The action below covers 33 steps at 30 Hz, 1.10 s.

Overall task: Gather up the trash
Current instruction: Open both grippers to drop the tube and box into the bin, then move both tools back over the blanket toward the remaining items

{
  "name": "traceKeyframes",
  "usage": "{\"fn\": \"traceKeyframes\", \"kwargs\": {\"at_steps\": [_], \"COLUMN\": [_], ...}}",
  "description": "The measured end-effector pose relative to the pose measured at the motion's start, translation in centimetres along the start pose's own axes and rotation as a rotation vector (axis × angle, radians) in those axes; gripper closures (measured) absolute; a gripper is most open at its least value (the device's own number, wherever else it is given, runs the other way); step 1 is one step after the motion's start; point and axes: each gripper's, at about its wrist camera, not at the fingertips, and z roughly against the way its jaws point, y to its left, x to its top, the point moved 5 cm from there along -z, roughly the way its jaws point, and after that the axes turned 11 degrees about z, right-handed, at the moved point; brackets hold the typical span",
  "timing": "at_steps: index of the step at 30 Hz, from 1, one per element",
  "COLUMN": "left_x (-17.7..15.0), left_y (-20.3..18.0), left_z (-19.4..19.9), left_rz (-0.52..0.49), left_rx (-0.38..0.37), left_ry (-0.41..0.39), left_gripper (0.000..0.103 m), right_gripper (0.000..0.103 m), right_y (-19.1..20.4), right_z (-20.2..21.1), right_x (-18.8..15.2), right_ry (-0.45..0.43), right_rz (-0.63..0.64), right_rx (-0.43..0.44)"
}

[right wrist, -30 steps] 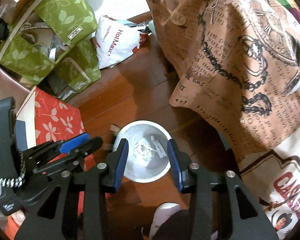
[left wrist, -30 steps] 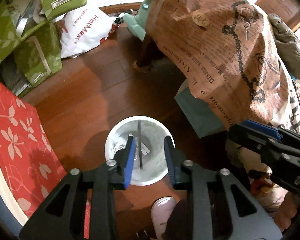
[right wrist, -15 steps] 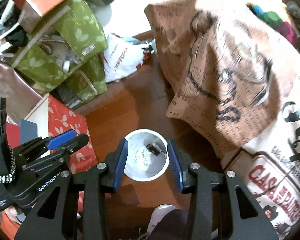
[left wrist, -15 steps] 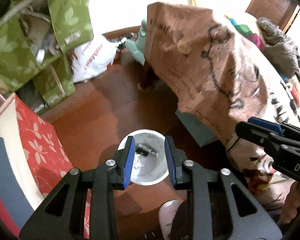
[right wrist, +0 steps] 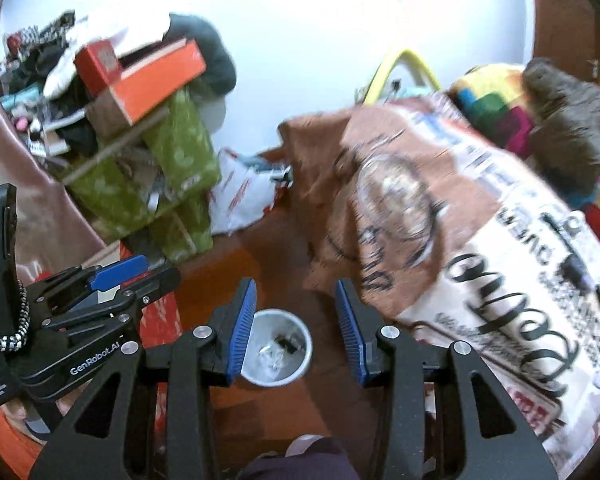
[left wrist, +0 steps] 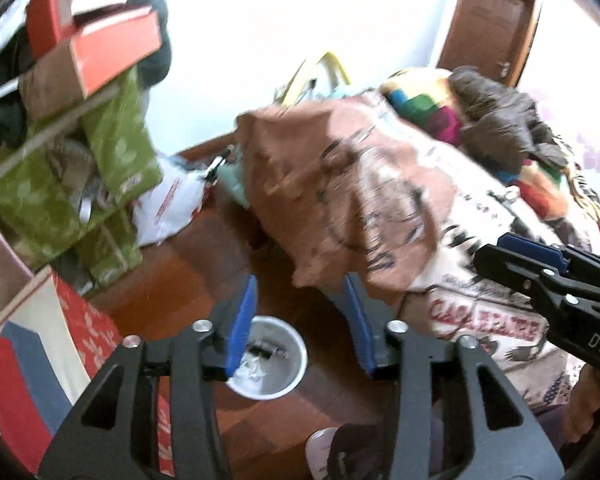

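1. Closest in, a dark trouser leg and the pale toe of a shoe (left wrist: pixel 320 450) sit at the bottom edge, on the wooden floor (left wrist: pixel 180 288).
2. The left tool (left wrist: pixel 300 320) hangs above the floor, its blue pads spread and opening wider, with nothing between them.
3. The right tool (right wrist: pixel 296 324) is alongside, its pads parted with nothing gripped; only air and the floor below show in the gap.
4. Straight down between both sets of pads stands the white bin (right wrist: pixel 306 354), upright on the floor, well apart from either tool.
5. In the bin lie the collected bits: a small dark piece (right wrist: pixel 286 342) and some crumpled clear wrapping (right wrist: pixel 270 354) on the bottom.
6. To the left of the bin, a red floral cloth (left wrist: pixel 88 328) lies just beside it.
7. To the right, a brown printed cloth (left wrist: pixel 340 200) drapes over a surface, its edge hanging near the bin.
8. Further back on the left, green leaf-pattern bags (right wrist: pixel 180 152) are stacked, an orange box (right wrist: pixel 156 80) on top, and a white plastic bag (right wrist: pixel 240 200) beside them.
9. Farthest off: a colourful blanket (right wrist: pixel 492 100), a dark jacket (right wrist: pixel 572 120), a white wall and a wooden door (left wrist: pixel 492 28).
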Motion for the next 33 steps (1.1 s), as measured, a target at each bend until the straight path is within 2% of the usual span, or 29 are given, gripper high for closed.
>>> {"fn": "traceKeyframes", "kwargs": {"at_steps": [2, 3, 14, 18, 25, 30, 33], "left_x": [0.5, 0.8, 1.9, 2.0, 0.6, -1.7, -2.9], "left_y": [-1.9, -2.8, -14.3, -19.4, -27.9, -33.4, -35.5], "left_z": [1.3, 1.8, 3.8, 2.8, -0.3, -3.5, -5.4], "left_rz": [-0.028, -0.043, -0.140, -0.220, -0.348, -0.441, -0.450], "left_rx": [-0.008, -0.011, -0.136, -0.184, -0.266, -0.317, -0.365], "left_ry": [-0.030, -0.040, -0.061, -0.048, 0.009, 0.071, 0.118], "left_gripper": [0.053, 0.053, 0.044, 0.044, 0.043, 0.043, 0.043], "right_gripper": [0.054, 0.053, 0.049, 0.049, 0.049, 0.049, 0.049], "right_y": [-0.9, -1.6, -10.3, -14.4, -21.9, -26.8, -29.2], "right_z": [1.7, 2.6, 9.8, 11.2, 12.4, 12.6, 12.4], "right_x": [0.0, 0.0, -2.2, -3.8, -7.7, -10.8, -12.2], "right_ry": [-0.032, -0.048, -0.134, -0.139, -0.092, -0.044, -0.021], "right_rz": [-0.013, -0.019, -0.123, -0.178, -0.269, -0.341, -0.382], "right_rx": [-0.024, -0.040, -0.214, -0.281, -0.383, -0.412, -0.415]}}
